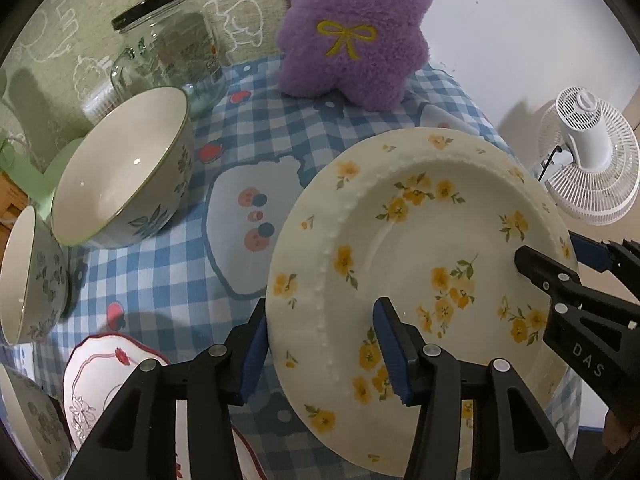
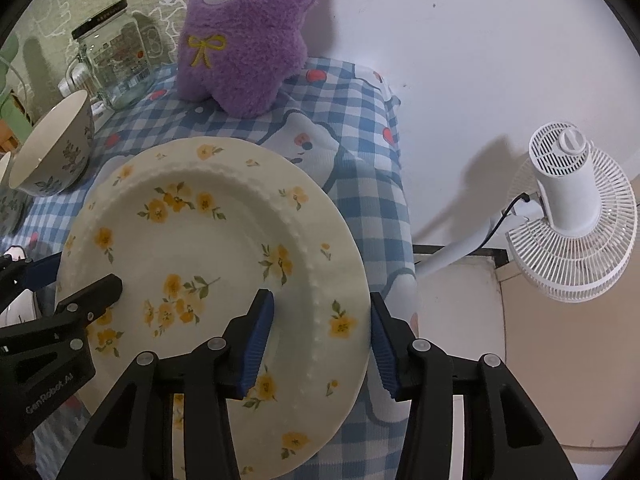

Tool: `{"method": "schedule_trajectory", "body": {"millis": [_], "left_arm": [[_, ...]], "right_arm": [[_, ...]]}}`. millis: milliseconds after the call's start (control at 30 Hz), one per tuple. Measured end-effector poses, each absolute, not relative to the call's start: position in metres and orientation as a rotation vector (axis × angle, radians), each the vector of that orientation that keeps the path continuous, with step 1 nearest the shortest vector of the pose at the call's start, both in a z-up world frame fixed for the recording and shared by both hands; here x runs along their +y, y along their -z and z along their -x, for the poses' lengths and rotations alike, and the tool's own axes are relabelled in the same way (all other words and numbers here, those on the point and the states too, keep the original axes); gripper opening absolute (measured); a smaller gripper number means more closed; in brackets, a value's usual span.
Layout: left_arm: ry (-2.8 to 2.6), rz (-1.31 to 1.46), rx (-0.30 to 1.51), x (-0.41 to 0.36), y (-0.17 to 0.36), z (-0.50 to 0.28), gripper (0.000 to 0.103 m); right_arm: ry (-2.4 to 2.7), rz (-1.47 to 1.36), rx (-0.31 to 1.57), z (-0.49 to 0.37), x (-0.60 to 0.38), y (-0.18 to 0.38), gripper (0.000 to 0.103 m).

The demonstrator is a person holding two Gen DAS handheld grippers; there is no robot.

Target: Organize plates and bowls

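my left gripper (image 1: 320, 344) straddles the left rim of the yellow-flowered plate (image 1: 420, 248), one blue pad under the rim's outer edge and the other on the plate's inner face; both pads look pressed to the china, so i take it as clamped on the rim. my right gripper (image 2: 320, 344) does the same on the opposite rim of the same plate (image 2: 208, 240), one pad inside the well, one outside the edge, closed on it. the plate sits tilted between my two hands, above the blue checked tablecloth (image 1: 192, 288), and nothing lies in it.

to the left stands a large bowl (image 1: 120, 172) with a dark rim and leaf print outside; it looks tipped toward me and its white inside holds nothing. beside it, at the left edge, is a smaller bowl (image 1: 32, 276) of the same pattern, also bare inside as far as i can see. below that, partly hidden behind my left fingers, lies a white plate with red edging (image 1: 104, 376) on the cloth, and a further patterned dish (image 1: 32, 428) shows at the bottom left corner, mostly cut off.

behind the large bowl is a glass jar (image 1: 172, 56) with a dark lid; whether anything is in it i cannot tell. a purple plush toy (image 1: 356, 36) sits at the back of the table, and a white fan (image 2: 572, 216) stands off to the right, past the table's edge.
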State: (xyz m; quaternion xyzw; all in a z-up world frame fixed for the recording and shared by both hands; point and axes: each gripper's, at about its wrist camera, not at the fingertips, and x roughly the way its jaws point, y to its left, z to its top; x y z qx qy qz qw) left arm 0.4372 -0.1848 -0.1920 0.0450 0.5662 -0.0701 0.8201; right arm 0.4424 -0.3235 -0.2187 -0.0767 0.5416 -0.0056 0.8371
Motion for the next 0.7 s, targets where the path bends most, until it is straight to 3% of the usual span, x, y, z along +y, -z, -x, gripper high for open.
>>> {"method": "schedule_trajectory", "body": {"millis": [700], "left_arm": [[0.167, -0.11, 1.182, -0.184, 0.193, -0.427, 0.052]], "right_arm": [[0.012, 0.109, 1.168, -0.425, -0.328, 0.224, 0.049]]}}
